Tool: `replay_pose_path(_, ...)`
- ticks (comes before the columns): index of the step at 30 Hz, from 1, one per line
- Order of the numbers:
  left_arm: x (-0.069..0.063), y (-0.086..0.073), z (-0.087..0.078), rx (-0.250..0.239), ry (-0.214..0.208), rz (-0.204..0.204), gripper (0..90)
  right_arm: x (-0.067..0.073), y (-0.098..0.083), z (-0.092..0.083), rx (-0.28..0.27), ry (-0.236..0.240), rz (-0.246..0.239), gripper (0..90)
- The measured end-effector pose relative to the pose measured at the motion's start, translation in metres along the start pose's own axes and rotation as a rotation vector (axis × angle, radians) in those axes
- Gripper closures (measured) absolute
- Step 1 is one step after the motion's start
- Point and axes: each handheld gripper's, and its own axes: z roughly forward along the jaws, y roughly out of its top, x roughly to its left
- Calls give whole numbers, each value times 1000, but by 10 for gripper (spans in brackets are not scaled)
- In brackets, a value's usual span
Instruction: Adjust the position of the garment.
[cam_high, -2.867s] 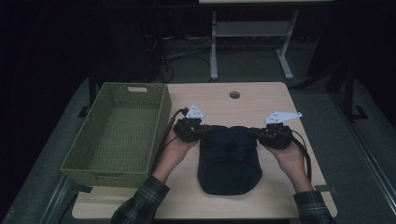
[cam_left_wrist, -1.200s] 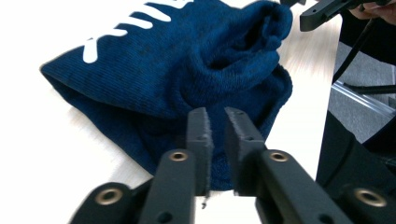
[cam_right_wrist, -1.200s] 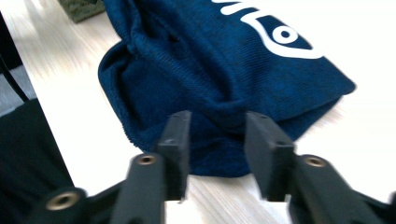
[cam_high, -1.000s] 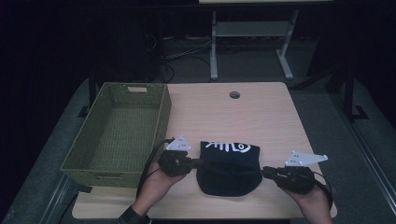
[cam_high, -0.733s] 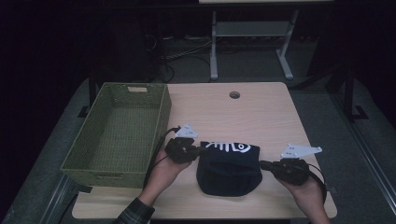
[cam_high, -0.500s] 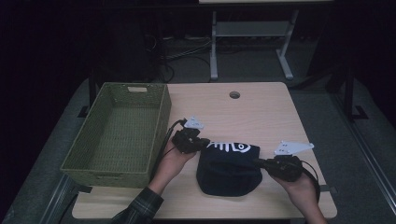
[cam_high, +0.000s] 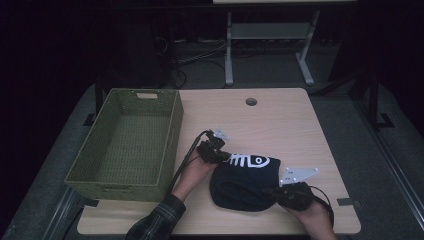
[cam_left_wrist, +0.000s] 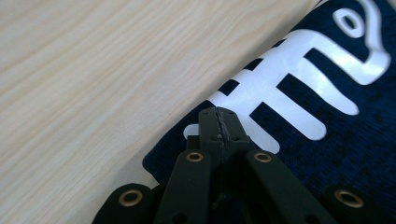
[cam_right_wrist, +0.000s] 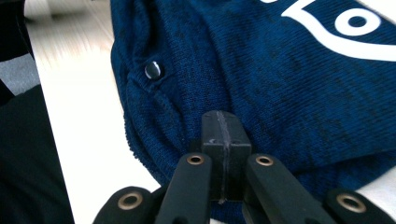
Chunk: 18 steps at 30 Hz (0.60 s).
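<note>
A dark blue knitted garment (cam_high: 245, 182) with a white fish-bone print lies folded near the table's front edge. My left gripper (cam_high: 223, 157) is at its far left corner. In the left gripper view the jaws are shut, and the gripper (cam_left_wrist: 218, 122) has its tip on the garment (cam_left_wrist: 327, 140) just inside the edge, over the white print. My right gripper (cam_high: 274, 192) is at the near right edge. Its jaws are shut too, the gripper (cam_right_wrist: 222, 126) resting its tip on the garment (cam_right_wrist: 289, 70) near a dark snap button (cam_right_wrist: 152, 70). No cloth shows between either pair of jaws.
A green woven basket (cam_high: 172, 135) stands empty at the left, close to my left hand. The wooden table (cam_high: 280, 125) has a cable hole (cam_high: 251, 101) near its far edge. A desk frame and cables stand on the dark floor beyond.
The garment, long and plain at first, now lies folded shorter with the print up. Over the last second both hands have moved in from its sides onto its edges.
</note>
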Motion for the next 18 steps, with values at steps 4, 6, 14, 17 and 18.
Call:
replay_pose_path(4, 1, 2, 10, 4, -19, 1, 900, 7, -1, 9, 17, 17, -11, 900)
replay_pose_path(6, 3, 5, 13, 18, -27, 24, 900, 12, -1, 16, 35, 29, -21, 900)
replay_pose_path(14, 2, 14, 23, 5, -33, 45, 900, 32, 6, 32, 50, 45, -84, 900)
replay_pose_path(17, 1, 15, 17, -6, -27, 42, 900, 33, 7, 33, 49, 46, -88, 900)
replay_pose_path(18, -1, 14, 13, -18, -25, 29, 900, 32, 8, 31, 45, 49, -83, 900)
